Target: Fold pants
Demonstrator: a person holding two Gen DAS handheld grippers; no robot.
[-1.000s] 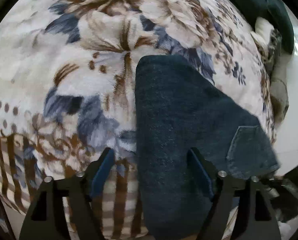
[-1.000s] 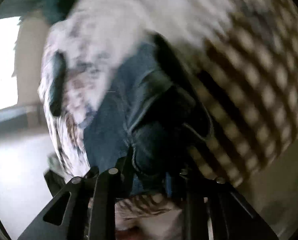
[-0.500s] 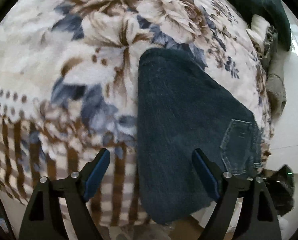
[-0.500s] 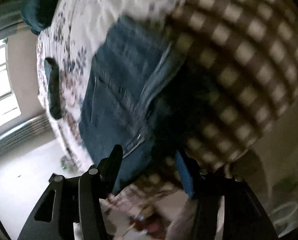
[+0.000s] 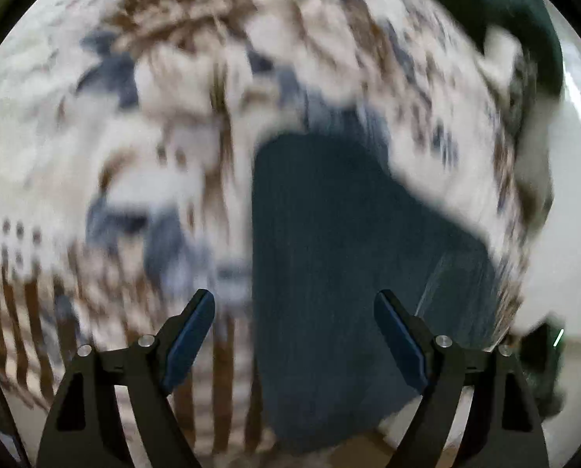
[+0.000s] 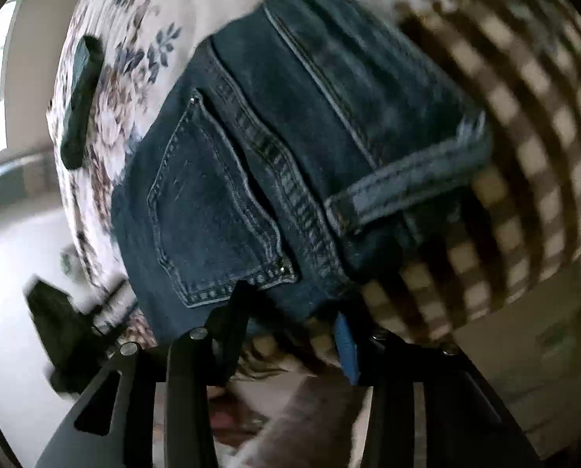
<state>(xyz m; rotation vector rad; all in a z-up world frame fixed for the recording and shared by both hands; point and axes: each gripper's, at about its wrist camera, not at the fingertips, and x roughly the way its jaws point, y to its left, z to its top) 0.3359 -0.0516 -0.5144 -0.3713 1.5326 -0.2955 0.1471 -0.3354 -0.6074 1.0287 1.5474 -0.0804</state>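
1. No brand, label or writing can be read anywhere. The jeans [image 6: 290, 148] show only stitching, a back pocket [image 6: 212, 210] with small rivets at its corners, and a belt loop on the waistband.

2. The left gripper [image 5: 294, 331] points steeply down at the bed, its jaws spread wide and nothing pinched. Its view is heavily blurred. The folded jeans [image 5: 349, 273] lie ahead of it, their left edge running up between the two fingers, while the right finger overlaps the denim in the view.

3. The right gripper [image 6: 290, 323] also points downward, tilted, with its jaws closing. The near edge of the jeans, just below the pocket, sits at the mouth of the gap; whether the pads already press on the cloth I cannot tell.

4. The jeans lie folded on a floral blanket [image 5: 173, 117] with brown and blue flowers and a brown checked border [image 6: 524, 156] to the right of the right gripper.

5. Ahead and left of the right gripper, a dark flat object [image 6: 81, 101] lies on the blanket, apart from the jeans.

6. A dark green cloth [image 5: 505, 19] lies far ahead and right of the left gripper, at the bed's edge.

7. A black object [image 6: 60, 335] sits low at the right gripper's left, over pale floor; what it is stays unclear.
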